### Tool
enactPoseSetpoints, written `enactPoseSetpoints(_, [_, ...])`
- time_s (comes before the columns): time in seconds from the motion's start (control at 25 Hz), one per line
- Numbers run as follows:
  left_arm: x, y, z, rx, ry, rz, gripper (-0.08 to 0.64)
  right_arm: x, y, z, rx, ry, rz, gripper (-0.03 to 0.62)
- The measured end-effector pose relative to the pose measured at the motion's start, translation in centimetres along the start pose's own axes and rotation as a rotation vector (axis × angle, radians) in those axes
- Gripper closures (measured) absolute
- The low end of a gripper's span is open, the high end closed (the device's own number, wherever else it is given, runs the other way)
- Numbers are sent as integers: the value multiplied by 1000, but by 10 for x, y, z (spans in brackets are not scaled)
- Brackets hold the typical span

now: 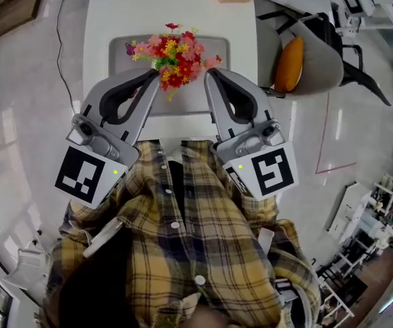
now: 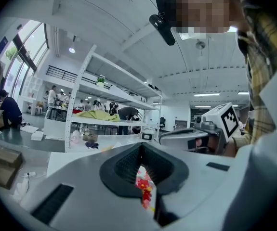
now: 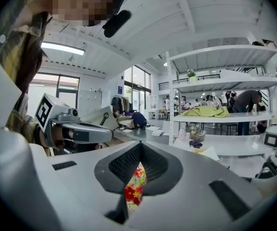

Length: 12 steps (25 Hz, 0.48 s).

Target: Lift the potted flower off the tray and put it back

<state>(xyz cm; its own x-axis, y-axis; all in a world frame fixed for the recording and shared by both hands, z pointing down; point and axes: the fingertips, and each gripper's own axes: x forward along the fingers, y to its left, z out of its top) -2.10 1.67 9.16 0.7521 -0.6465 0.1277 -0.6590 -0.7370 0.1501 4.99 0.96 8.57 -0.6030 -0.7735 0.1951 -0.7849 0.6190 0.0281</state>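
Potted flower (image 1: 176, 52), upright on the grey tray (image 1: 119, 57) on the white desk (image 1: 148, 5), pot hidden under blooms. Sits dead ahead of both tongs, framed between their tips, stem axis vertical. Flanked by left tongs (image 1: 156, 74) and right tongs (image 1: 208, 72) (each pinched shut, gripping nothing), about equally near. Likely calls for spreading the tongs first, then closing in from either flank.

The left gripper (image 2: 140, 149) fills the lower view. Its black-padded jaws meet at the tips, leaving only a thin slit behind them, and red and yellow flowers (image 2: 143, 189) show through that slit. Beyond the tips stands a white shelf rack (image 2: 110, 121). Right of the rack the right gripper (image 2: 166, 137) reaches in, its marker cube (image 2: 226, 119) farther right. Left of the rack, people (image 2: 51, 97) stand at tables.
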Motion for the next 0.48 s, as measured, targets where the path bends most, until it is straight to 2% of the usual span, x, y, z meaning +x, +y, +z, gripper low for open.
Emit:
enactPoseSetpoints(0.16, [-1,1,-2,-5,4,28,552,1,-1,-4,-6,7,21,595])
enactPoseSetpoints(0.48, [-3,2,-9,-4,-1,28,552,-9,-6,-12,-30,17,1,594])
